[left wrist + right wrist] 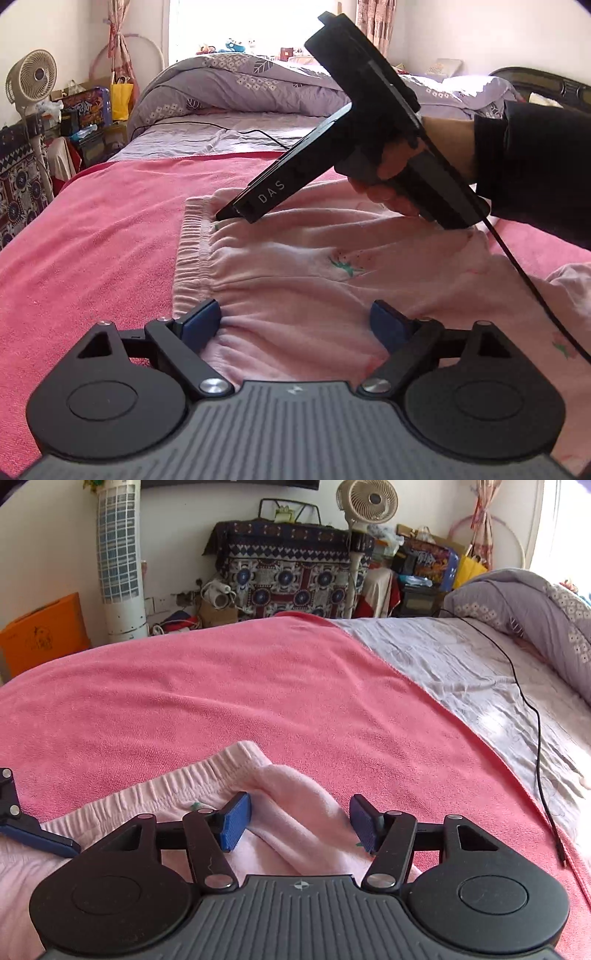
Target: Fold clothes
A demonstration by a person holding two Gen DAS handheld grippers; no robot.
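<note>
1. Pink trousers lie flat on a pink blanket spread over the near part of a bed, with the gathered waistband towards the left in the left wrist view.
2. A small green print shows on the cloth near the middle of the trousers.
3. In the left wrist view the left gripper sits low over the near edge of the trousers, its blue pads spread wide with a ridge of cloth between them; the pads are not pressing on it.
4. In that same view the right gripper reaches down from the right, held by a hand in a dark sleeve, its tip at the far end of the waistband.
5. In the right wrist view the right gripper's pads stand apart, released, with a raised fold of pink cloth lying loose between them.
6. A black cable trails from the right gripper across the right side of the trousers.
7. Another black cable runs over the lilac sheet beyond the blanket.
8. A rolled lilac quilt lies at the far side of the bed.
9. A standing fan, a patterned cloth over furniture, a yellow bag and an orange box crowd the wall beyond the bed, well apart from the trousers.
</note>
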